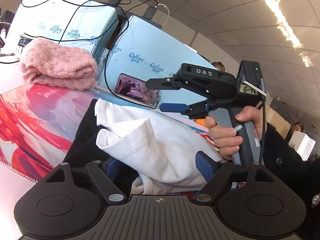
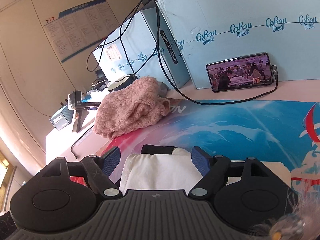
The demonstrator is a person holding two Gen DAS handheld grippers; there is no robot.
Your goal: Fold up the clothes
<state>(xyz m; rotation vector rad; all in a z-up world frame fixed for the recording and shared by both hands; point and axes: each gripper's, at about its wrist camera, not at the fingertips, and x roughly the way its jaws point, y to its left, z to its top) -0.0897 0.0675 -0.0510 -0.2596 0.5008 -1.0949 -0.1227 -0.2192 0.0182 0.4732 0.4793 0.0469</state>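
Left gripper (image 1: 158,166): the blue pads were seen set wide apart, with white cloth bunched between them; no pad was shown pressing on the fabric, so a grip was not confirmed.

Right gripper (image 2: 156,158): the fingers were likewise spread wide around a white fold; in the left wrist view (image 1: 160,96) the same tool was seen held in the hand (image 1: 230,136) with its fingers parted and nothing between them.

White garment (image 1: 160,140): it was found partly folded and rumpled on the printed mat, directly under both tools, with a stitched hem turned upward. A black garment (image 1: 88,124) was seen lying under it and along its left edge.

Handling estimate: the white cloth was judged light, limp and non-fragile; it would be expected to sag and slide over the black layer. A hold was best taken at the stitched hem or a corner, where the doubled fabric gives the pads more to bite, one layer only.

Printed mat (image 2: 250,124): the blue and red surface was seen spread on the table beneath the garments.

Pink knit sweater (image 2: 130,112): it was seen already folded, set well apart at the mat's far edge.

Phone (image 2: 240,72): it was propped against the blue cartons (image 2: 230,16), with a cable attached.
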